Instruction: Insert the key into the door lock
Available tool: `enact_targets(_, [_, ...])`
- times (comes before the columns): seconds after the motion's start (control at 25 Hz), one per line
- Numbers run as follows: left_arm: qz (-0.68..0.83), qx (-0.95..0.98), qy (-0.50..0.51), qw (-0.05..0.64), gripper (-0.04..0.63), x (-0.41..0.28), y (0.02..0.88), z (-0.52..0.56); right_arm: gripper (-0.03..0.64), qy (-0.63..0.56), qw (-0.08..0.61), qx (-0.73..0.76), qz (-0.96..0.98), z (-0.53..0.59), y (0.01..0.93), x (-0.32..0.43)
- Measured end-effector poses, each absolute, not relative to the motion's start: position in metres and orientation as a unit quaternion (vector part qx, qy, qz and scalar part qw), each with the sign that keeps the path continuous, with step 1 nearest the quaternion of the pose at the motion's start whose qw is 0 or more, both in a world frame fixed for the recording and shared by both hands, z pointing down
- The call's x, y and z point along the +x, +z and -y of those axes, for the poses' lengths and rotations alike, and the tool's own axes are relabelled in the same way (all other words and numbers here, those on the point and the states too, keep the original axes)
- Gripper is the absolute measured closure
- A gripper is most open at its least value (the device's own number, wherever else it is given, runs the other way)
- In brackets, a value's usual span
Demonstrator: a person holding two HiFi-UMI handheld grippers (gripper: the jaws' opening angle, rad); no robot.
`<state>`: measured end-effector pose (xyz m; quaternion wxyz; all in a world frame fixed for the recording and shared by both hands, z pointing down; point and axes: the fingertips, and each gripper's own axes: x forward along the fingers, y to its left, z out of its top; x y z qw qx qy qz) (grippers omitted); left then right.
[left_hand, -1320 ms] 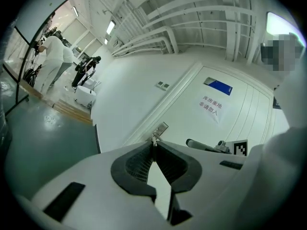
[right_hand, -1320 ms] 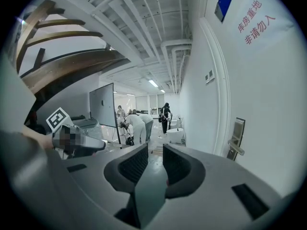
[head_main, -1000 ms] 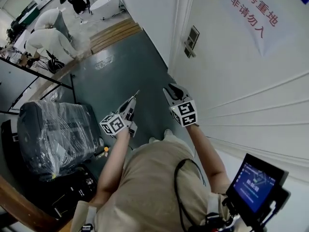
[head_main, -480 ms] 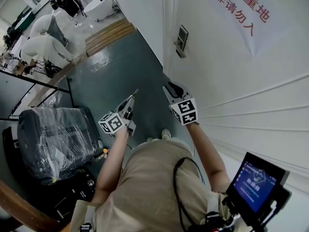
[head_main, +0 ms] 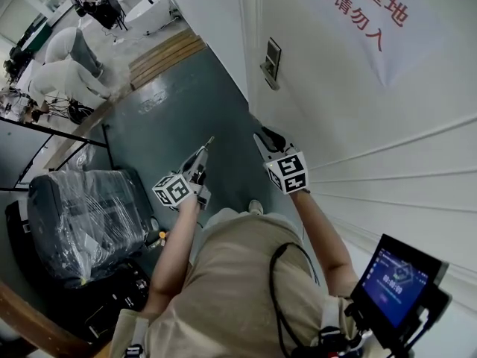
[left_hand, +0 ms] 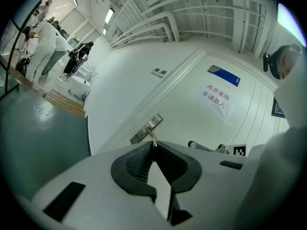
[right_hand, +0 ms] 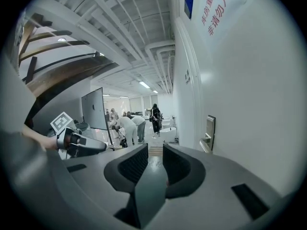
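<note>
My left gripper (head_main: 203, 154) is shut on a thin metal key (head_main: 209, 142). The key pokes out past the jaw tips and points toward the door. In the left gripper view the key (left_hand: 152, 139) lines up just below the silver door lock (left_hand: 146, 128), still some way off. The lock plate with its handle (head_main: 270, 62) sits on the white door (head_main: 358, 110), beyond both grippers. My right gripper (head_main: 262, 136) is close beside the door with its jaws open and nothing between them. The right gripper view shows the lock (right_hand: 208, 133) ahead on the right.
A dark plastic-wrapped object (head_main: 89, 218) stands on the grey floor at the left. People in white (head_main: 63, 58) work far back near wooden planks (head_main: 168, 53). A small screen (head_main: 396, 282) hangs at lower right. A red-lettered notice (head_main: 365, 13) is on the door.
Both grippers have moved forward along the door, and the lock plate now sits nearer in line with them. The left gripper still holds the key; the right stays open.
</note>
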<state>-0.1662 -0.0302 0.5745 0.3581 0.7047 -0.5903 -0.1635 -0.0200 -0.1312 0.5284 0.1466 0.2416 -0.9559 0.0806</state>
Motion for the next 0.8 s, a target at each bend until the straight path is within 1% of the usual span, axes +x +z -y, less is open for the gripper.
enact_targets(0.36, [0.587, 0.698, -0.167, 0.376, 0.561, -0.167, 0.589, 0.030, 0.512, 0.097, 0.159, 0.250, 0.950, 0.138, 0.546, -0.014])
enact_targets(0.8, [0.564, 0.714, -0.163, 0.380, 0.561, -0.211, 0.584, 0.060, 0.512, 0.101, 0.154, 0.273, 0.944, 0.159, 0.538, -0.058])
